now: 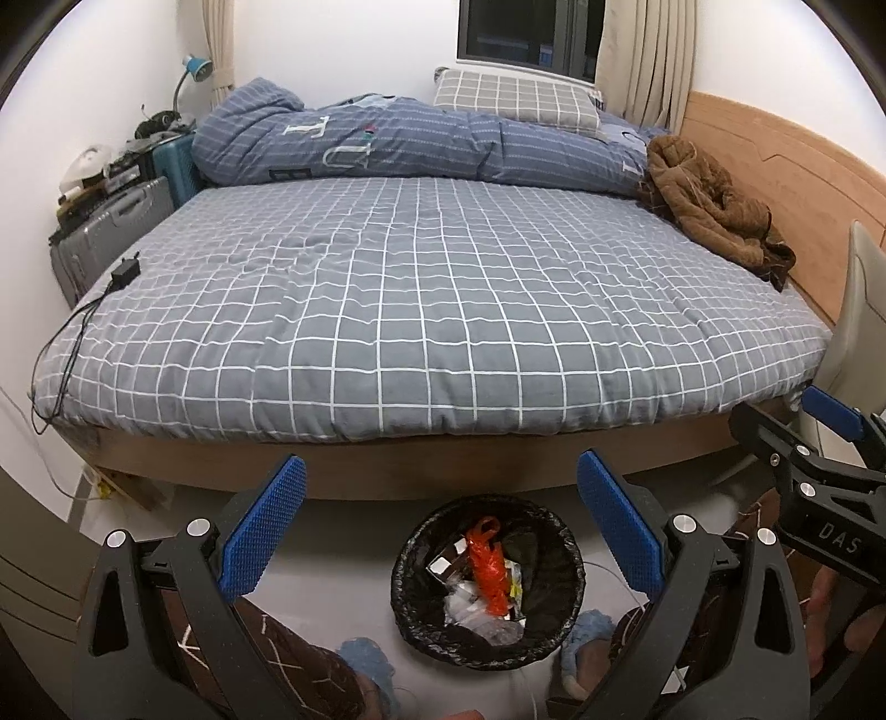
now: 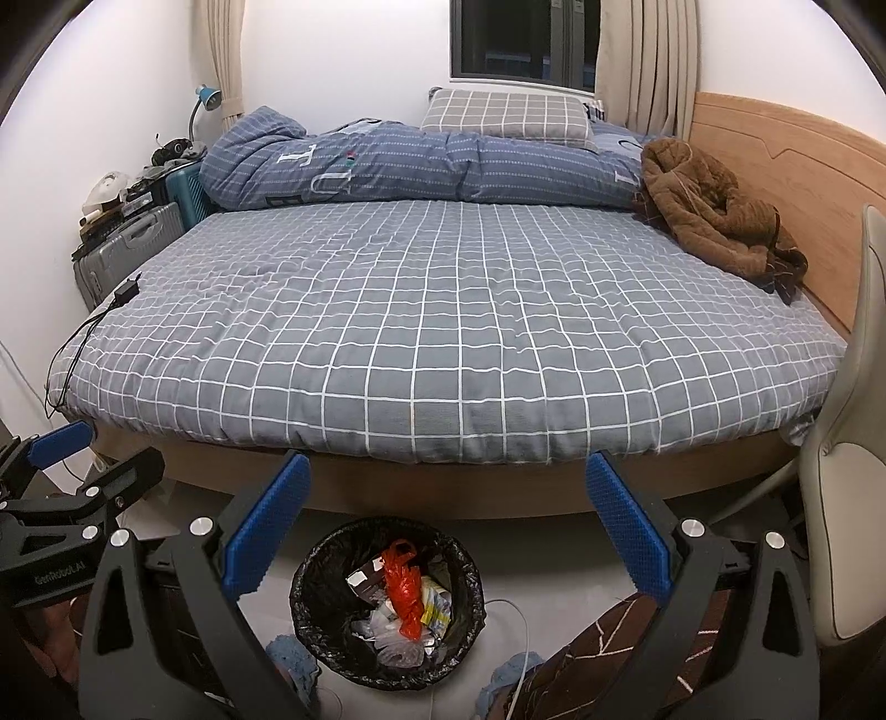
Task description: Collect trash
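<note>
Trash bin (image 1: 487, 581), black-lined, on floor at bed (image 1: 421, 310) front edge, holds orange bag (image 1: 490, 565) and wrappers. Left gripper (image 1: 440, 531) and right gripper (image 2: 448, 531) both spread wide, empty, above bin. Bin sits below-between left jaws, left of right's centre; left nearer.

You're working under even, fairly bright indoor light from overhead; the window (image 1: 529, 33) at twelve o'clock is dark and adds nothing. The white wall (image 2: 127, 111) at ten o'clock blows out toward glare. Shadows stay soft, deepest under the bed (image 1: 443, 288) and inside the trash bin (image 2: 387, 603). Both views bend strongly at the rim, with black corners. Focus is sharp centrally, softer toward six o'clock.
</note>
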Available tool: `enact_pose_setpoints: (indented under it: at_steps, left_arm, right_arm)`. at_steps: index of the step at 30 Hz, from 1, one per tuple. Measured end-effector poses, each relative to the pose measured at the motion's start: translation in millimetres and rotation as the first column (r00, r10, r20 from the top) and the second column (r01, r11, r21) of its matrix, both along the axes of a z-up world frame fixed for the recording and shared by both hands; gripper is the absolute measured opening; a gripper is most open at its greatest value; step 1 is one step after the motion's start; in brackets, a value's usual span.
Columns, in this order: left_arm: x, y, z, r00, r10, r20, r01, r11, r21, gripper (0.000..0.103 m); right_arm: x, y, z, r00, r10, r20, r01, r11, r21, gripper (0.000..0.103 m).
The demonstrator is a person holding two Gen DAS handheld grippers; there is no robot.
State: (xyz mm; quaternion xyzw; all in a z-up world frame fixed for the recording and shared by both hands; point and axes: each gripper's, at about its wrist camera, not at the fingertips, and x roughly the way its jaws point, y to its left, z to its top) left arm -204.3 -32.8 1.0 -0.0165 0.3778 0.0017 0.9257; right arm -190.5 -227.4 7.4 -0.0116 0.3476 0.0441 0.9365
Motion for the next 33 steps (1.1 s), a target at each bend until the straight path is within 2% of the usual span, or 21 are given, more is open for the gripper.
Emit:
enact_pose_setpoints:
  at_steps: [12, 15, 33]
  left_arm:
    - [2.5, 4.5, -3.2, 1.0, 0.022, -0.019, -0.022, 1.0, -0.013, 0.096]
    - [2.2, 3.1, -2.4, 1.0, 0.024, -0.01, -0.024, 1.0, 0.007, 0.096]
    - [3.6, -0.4, -4.9, 1.0, 0.003, -0.025, -0.003, 1.0, 0.002, 0.096]
  right_arm:
    - [2.2, 1.8, -3.9, 1.0, 0.002, -0.005, -0.002, 1.0, -0.001, 0.095]
    - [2.0, 1.7, -3.7, 1.0, 0.003, -0.006, -0.003, 1.0, -0.001, 0.095]
    - [3.9, 1.6, -6.2, 1.0, 0.003, -0.004, -0.003, 1.0, -0.008, 0.095]
